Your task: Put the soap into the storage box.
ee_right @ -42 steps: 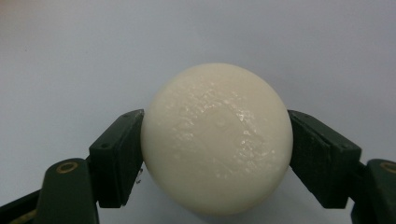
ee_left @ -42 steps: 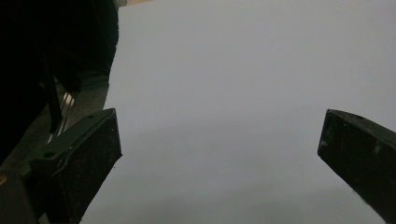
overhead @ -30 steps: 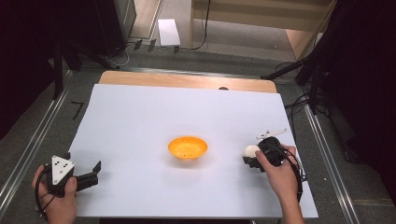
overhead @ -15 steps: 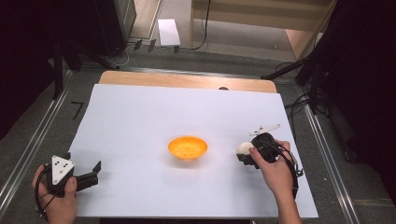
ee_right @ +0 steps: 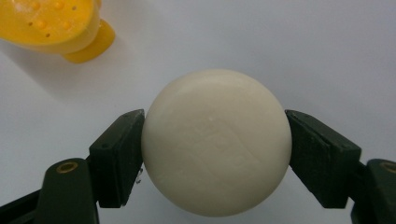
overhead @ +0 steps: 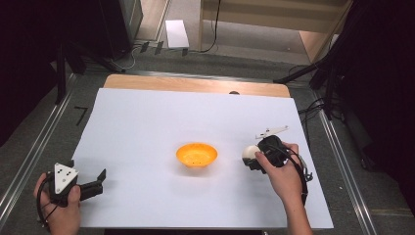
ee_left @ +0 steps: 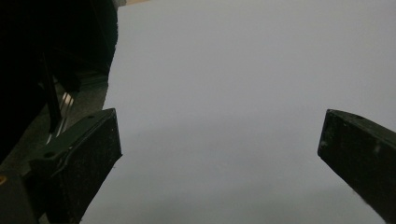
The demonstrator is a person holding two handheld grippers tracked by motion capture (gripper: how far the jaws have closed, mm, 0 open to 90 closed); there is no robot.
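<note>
Item 1, ball (ee_right: 216, 142): cream-white, round, smooth, with a faint embossed mark on its face. It sits squarely between the two black jaws of the right gripper (ee_right: 216, 154), one pad pressed to each side at about its widest line, so the claw is closed onto it and holds it. In the high view the ball (overhead: 250, 152) shows at the tip of the right gripper (overhead: 254, 159), at the white sheet's right side, just right of the bowl and apart from it.

Item 2, bowl (overhead: 196, 154): orange, shallow, on a short foot, upright near the middle of the sheet (overhead: 147, 122). Its inside shows small dots or holes on the floor (which of the two I cannot tell) and nothing else lying in it. In the right gripper view the bowl (ee_right: 56, 28) lies beyond the ball, toward the upper left corner.

Item 3, left gripper (overhead: 93, 188): held in the left hand (overhead: 58, 210) at the sheet's near left corner, well apart from the bowl and ball. Its jaws stand wide apart with only bare sheet (ee_left: 233, 93) between them, gripping nothing.

Item 4, right hand (overhead: 281, 174): wrapped around the right gripper's body, forearm coming in from the near edge.
</note>
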